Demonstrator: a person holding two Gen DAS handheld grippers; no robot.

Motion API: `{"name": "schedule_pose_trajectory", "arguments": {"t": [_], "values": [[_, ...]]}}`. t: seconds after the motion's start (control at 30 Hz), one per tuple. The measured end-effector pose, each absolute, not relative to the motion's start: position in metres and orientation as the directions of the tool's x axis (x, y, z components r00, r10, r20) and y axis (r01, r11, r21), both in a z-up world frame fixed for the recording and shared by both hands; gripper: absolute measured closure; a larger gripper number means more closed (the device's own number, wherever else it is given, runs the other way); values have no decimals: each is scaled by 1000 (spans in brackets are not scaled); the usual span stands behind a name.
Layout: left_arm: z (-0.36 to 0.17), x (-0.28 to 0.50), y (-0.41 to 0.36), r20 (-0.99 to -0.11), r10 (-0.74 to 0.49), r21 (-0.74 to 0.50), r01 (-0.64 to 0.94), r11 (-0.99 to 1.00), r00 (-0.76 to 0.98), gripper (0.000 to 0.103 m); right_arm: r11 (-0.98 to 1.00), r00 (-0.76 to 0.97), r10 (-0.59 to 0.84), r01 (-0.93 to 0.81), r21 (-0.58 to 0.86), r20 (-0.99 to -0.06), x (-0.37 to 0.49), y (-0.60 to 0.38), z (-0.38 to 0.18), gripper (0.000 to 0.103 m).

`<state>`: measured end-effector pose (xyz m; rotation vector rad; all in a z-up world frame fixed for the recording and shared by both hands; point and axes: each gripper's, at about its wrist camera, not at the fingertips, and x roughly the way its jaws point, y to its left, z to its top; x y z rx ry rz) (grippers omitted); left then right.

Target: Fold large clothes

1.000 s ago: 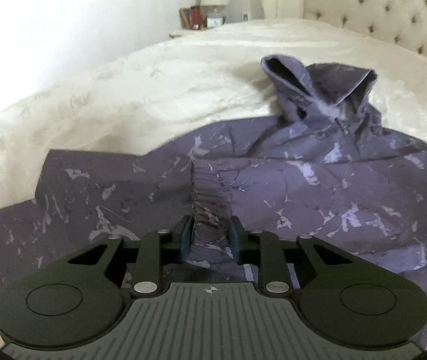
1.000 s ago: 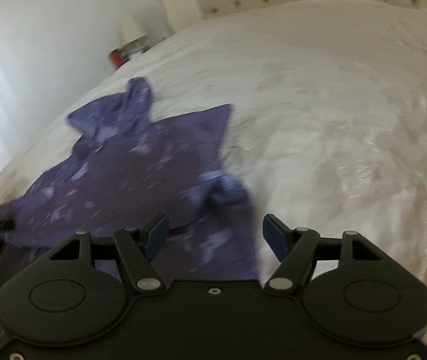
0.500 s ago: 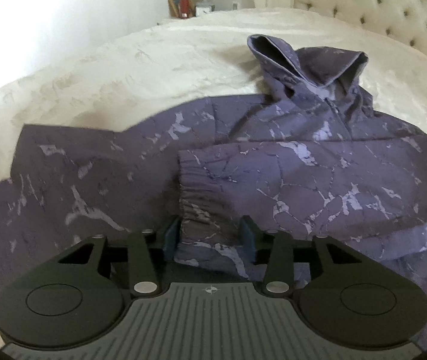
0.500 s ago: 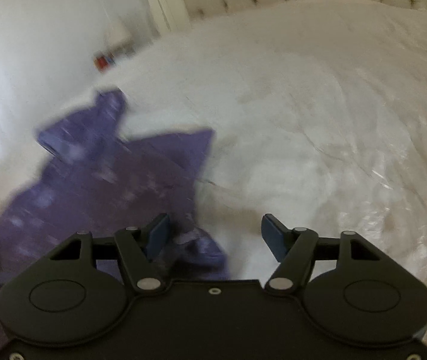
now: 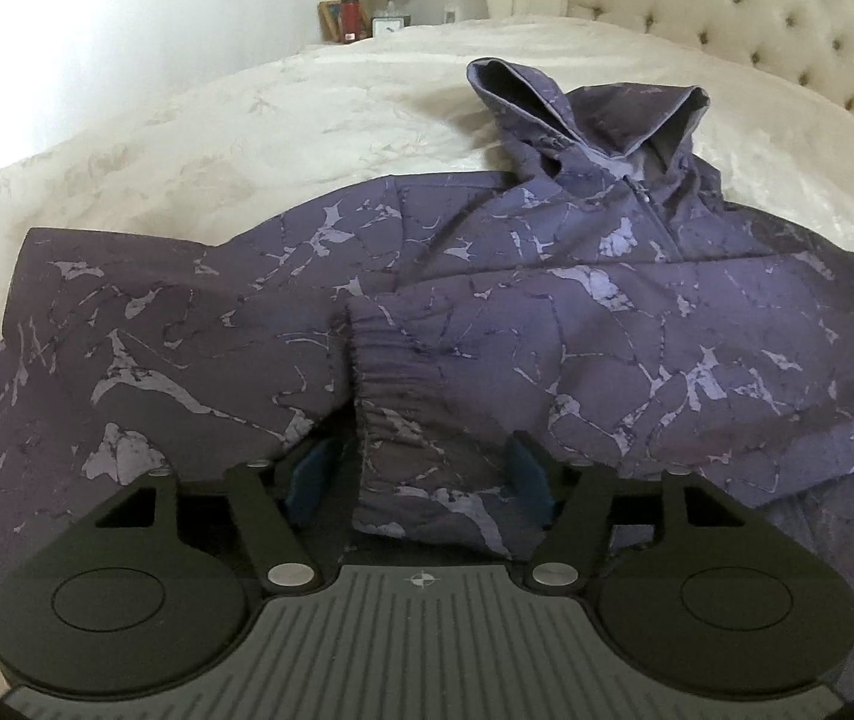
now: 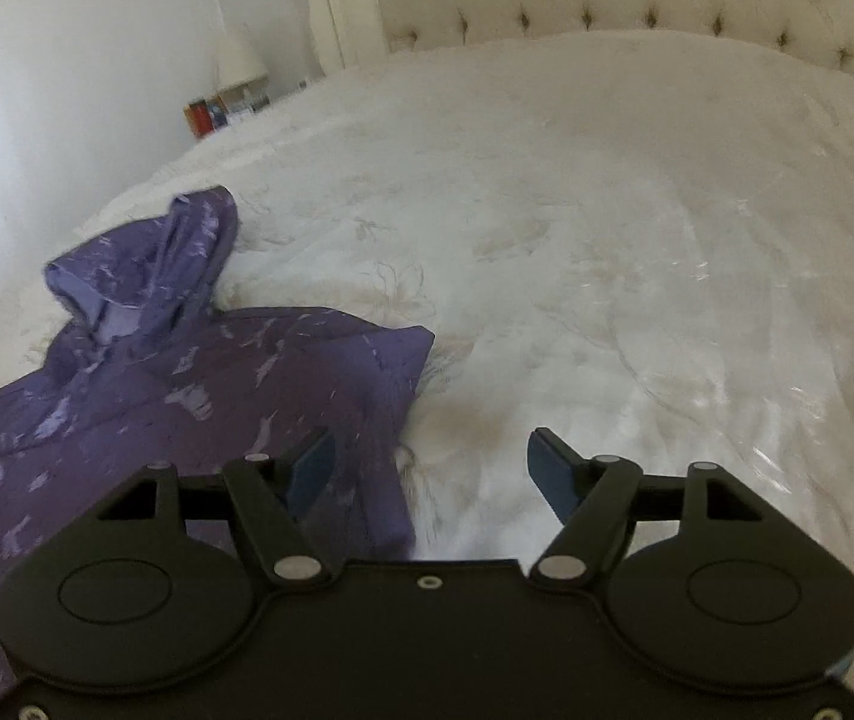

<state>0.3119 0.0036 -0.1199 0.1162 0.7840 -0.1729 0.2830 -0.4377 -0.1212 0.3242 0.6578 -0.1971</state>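
Now the purple hoodie point(image 5: 547, 276) lies hood toward the headboard point(image 5: 757, 12); left gripper point(image 5: 420, 474) wide around its cuff point(image 5: 402, 420), right gripper point(image 6: 430, 468) wide, empty.

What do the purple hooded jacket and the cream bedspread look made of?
Purple marbled hooded jacket: looks like a thin matte synthetic shell, going by the crisp creases and elastic-gathered cuff. Cream bedspread: probably satin-like woven fabric, given its faint sheen and floral pattern.
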Motion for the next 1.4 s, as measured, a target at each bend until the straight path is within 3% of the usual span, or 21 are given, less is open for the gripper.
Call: {"name": "schedule_pose_trajectory", "arguments": {"t": [0.13,0.3,0.43,0.6,0.77,1.13,1.4], "values": [[-121,313,2,-716,-119,33,205,978,688,28,918,701,-127,351,184,-702,311,-440,-140,29],[-122,315,-2,-722,-121,30,206,978,681,18,899,659,-165,406,163,-734,316,-443,-150,19],[-119,313,7,-723,-197,-49,236,971,662,12,879,706,-132,407,246,-696,296,-443,-139,19],[-103,291,37,-695,-307,-207,229,951,650,11,895,782,-77,327,303,-618,254,-421,-119,17],[-88,261,76,-696,-291,-215,197,957,656,10,909,803,43,216,357,-594,221,-385,-117,17],[-57,224,201,-705,-19,-65,-38,997,709,9,917,779,232,25,398,-583,175,-297,-116,17],[-51,219,280,-679,178,-34,-272,962,713,9,915,752,308,-65,399,-583,163,-253,-110,17]]}}
